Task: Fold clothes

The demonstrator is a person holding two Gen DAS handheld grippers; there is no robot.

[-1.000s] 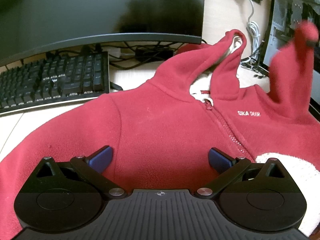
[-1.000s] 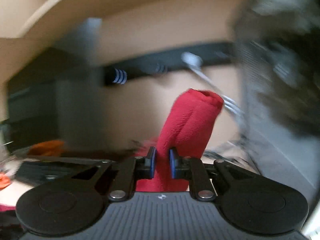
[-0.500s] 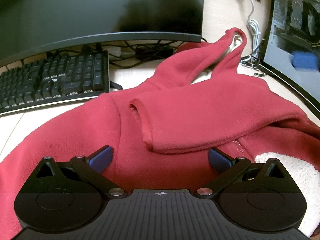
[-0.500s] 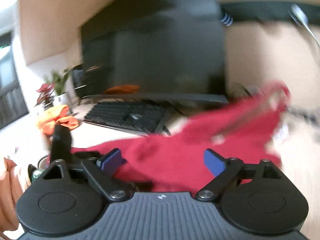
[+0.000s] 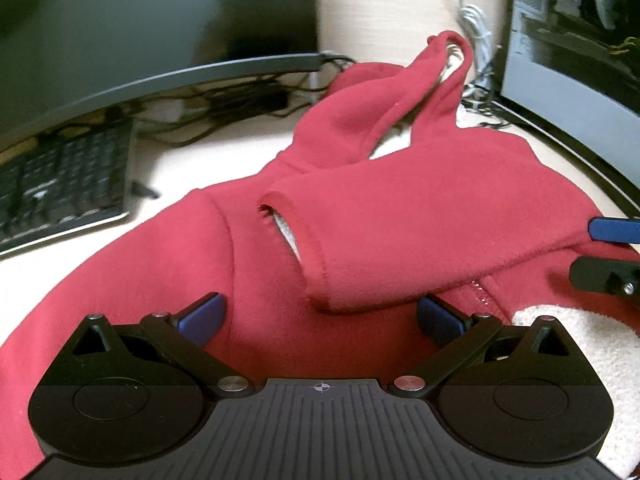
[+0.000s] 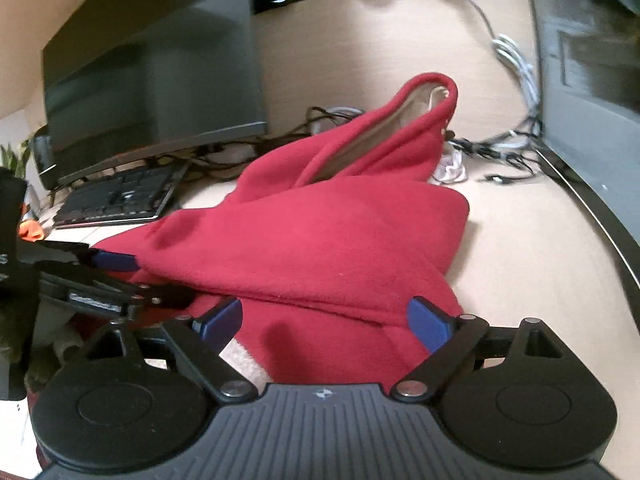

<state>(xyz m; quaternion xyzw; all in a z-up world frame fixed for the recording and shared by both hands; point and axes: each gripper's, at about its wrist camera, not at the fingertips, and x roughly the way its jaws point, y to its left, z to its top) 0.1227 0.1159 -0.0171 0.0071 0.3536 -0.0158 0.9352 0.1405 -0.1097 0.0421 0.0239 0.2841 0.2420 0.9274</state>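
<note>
Only the left wrist view shows the cuff (image 5: 296, 236) of the folded-over sleeve (image 5: 420, 220), its pale lining visible in the opening; the right wrist view shows that sleeve from its shoulder side, as a smooth red fold with no cuff in sight. The right view alone takes in an orange object (image 6: 32, 230) at the far left beside the keyboard (image 6: 116, 196).

The red hoodie (image 5: 168, 264) lies flat on the desk (image 5: 188, 164), spreading out directly ahead of and beneath the left hand-held gripper (image 5: 320, 316), whose jaws stand wide apart with nothing clamped; the sleeve's cuff sits just beyond, between the two blue pads. The right hand-held gripper (image 6: 328, 316) is likewise spread wide and empty, hovering over the hoodie's hem, with the sleeve fold just ahead and the hood (image 6: 400, 128) farther off, standing up near the cables (image 6: 516, 68).

Each view catches the other hand-held gripper only partly, at its edge. The zipper is mostly covered by the sleeve. Both monitors are cut off, and the left view is blurred.
</note>
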